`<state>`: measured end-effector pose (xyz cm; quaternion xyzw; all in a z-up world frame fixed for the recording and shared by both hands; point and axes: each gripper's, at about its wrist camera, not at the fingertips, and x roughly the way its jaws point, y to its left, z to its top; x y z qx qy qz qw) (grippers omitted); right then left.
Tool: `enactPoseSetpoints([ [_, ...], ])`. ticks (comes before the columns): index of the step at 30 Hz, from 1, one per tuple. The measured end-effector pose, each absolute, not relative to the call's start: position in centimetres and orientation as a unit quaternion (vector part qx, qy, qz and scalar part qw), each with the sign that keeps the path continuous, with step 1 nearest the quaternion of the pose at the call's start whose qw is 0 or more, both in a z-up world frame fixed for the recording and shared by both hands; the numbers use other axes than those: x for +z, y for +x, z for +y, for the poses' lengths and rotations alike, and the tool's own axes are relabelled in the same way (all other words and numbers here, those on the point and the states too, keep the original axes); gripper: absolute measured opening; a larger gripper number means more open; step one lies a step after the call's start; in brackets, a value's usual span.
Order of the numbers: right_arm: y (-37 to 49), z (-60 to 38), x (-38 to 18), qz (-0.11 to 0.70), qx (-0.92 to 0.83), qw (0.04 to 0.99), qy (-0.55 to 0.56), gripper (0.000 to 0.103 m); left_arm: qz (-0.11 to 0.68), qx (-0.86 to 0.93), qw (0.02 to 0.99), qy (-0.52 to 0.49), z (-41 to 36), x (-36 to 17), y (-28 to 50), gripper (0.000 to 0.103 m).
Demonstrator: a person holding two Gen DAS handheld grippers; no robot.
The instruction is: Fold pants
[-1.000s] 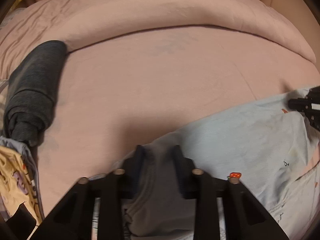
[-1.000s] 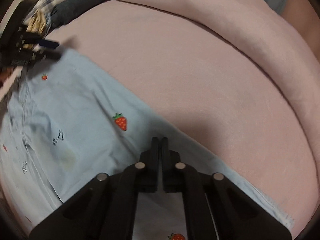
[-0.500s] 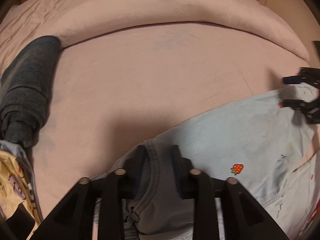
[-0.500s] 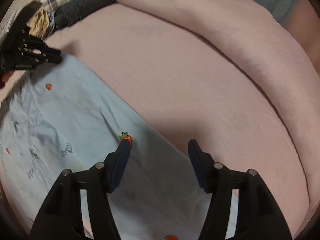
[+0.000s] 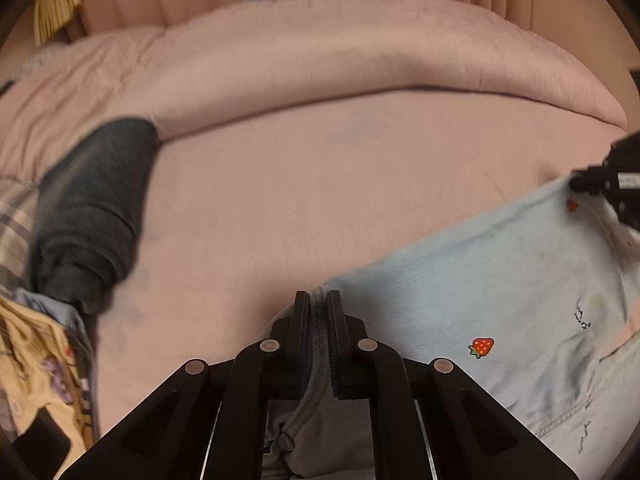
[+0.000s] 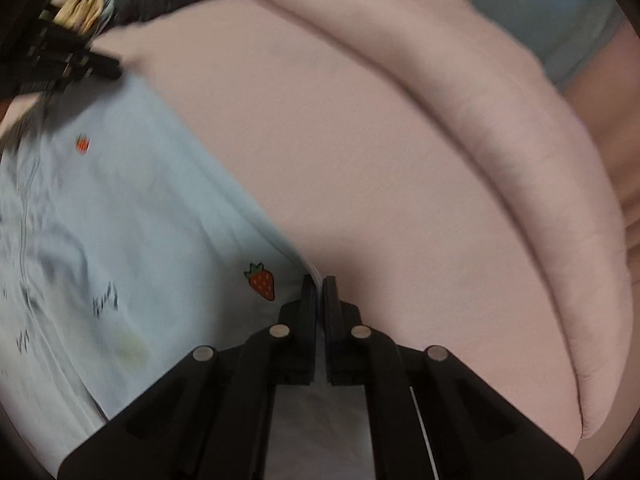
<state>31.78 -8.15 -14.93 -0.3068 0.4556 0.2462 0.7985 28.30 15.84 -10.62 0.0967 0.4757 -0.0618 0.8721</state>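
Light blue pants with red strawberry prints lie on a pink bed sheet. My left gripper is shut on the grey waistband edge of the pants. My right gripper is shut on the far edge of the pants, close to a strawberry print. In the left wrist view the right gripper shows at the far right. In the right wrist view the left gripper shows at the upper left.
A rolled dark grey garment lies at the left, with plaid and yellow printed clothes beside it. A thick pink duvet is bunched along the back of the bed. Pink curtains hang behind.
My left gripper closed onto the waistband. My right gripper opened half a second ago, shifted to the pants' far edge and closed on it. Both views have risen slightly.
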Motion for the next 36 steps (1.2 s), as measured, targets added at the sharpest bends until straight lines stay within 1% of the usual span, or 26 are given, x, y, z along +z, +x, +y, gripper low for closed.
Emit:
enactPoseSetpoints([
  [3,33.2,-7.4,-14.2,0.450,0.235,0.811,-0.290,0.003,0.476,-0.052,0.873,0.087,15.9,-11.4,29.7,0.008],
  [6,33.6,-6.8,-16.6,0.465,0.221,0.804,-0.297,0.006,0.496,-0.030,0.862,0.100,14.9,-13.6,30.6,0.008],
  [7,34.0,-6.4,-18.1,0.476,0.212,0.799,-0.302,0.006,0.491,-0.022,0.863,0.115,14.5,-13.8,30.9,0.008],
  [8,33.9,-5.8,-18.7,0.474,0.207,0.800,-0.305,0.010,0.485,-0.015,0.865,0.127,14.1,-13.6,30.8,0.008],
  [9,33.7,-5.6,-18.7,0.462,0.205,0.805,-0.310,0.011,0.489,-0.013,0.863,0.127,14.2,-13.4,30.9,0.008],
  [10,33.8,-5.5,-18.4,0.458,0.203,0.808,-0.310,0.012,0.493,-0.011,0.862,0.121,14.5,-13.2,30.9,0.012],
  [11,34.0,-5.9,-18.0,0.466,0.203,0.807,-0.301,0.012,0.497,-0.006,0.860,0.114,14.9,-12.8,30.8,0.023],
  [12,34.1,-6.4,-17.5,0.476,0.204,0.806,-0.287,0.017,0.500,0.000,0.859,0.109,15.2,-12.5,30.9,0.030],
  [13,34.3,-6.8,-16.9,0.481,0.205,0.806,-0.276,0.019,0.499,0.010,0.861,0.097,15.7,-11.7,30.8,0.047],
  [14,34.2,-7.8,-15.6,0.479,0.205,0.816,-0.252,0.022,0.491,0.012,0.866,0.090,16.1,-11.1,30.4,0.057],
  [16,33.8,-9.8,-13.4,0.465,0.211,0.833,-0.213,0.025,0.469,0.010,0.879,0.079,16.3,-9.6,29.3,0.059],
  [18,33.2,-12.3,-12.1,0.460,0.204,0.844,-0.184,0.034,0.462,-0.008,0.884,0.073,15.7,-8.9,28.4,0.059],
  [22,31.4,-18.3,-11.8,0.475,0.147,0.856,-0.140,0.035,0.465,-0.069,0.880,0.073,12.1,-9.2,26.7,0.059],
  [26,29.4,-26.2,-12.9,0.508,0.054,0.856,-0.082,0.035,0.472,-0.151,0.865,0.084,5.9,-10.2,26.1,0.059],
  [29,28.0,-31.0,-12.7,0.504,-0.004,0.863,-0.035,0.035,0.473,-0.198,0.855,0.078,1.1,-10.9,26.3,0.059],
  [31,27.1,-33.9,-12.6,0.499,-0.040,0.866,-0.012,0.038,0.475,-0.222,0.848,0.080,-1.9,-11.6,26.5,0.059],
  [33,26.6,-36.6,-13.2,0.499,-0.075,0.863,0.012,0.047,0.491,-0.240,0.834,0.076,-3.6,-12.7,26.9,0.059],
  [35,26.5,-38.5,-14.4,0.508,-0.094,0.856,0.027,0.048,0.514,-0.237,0.821,0.069,-5.1,-14.5,26.8,0.060],
  [36,26.7,-39.1,-14.9,0.511,-0.101,0.853,0.031,0.047,0.497,-0.232,0.833,0.072,-5.2,-14.4,26.3,0.060],
])
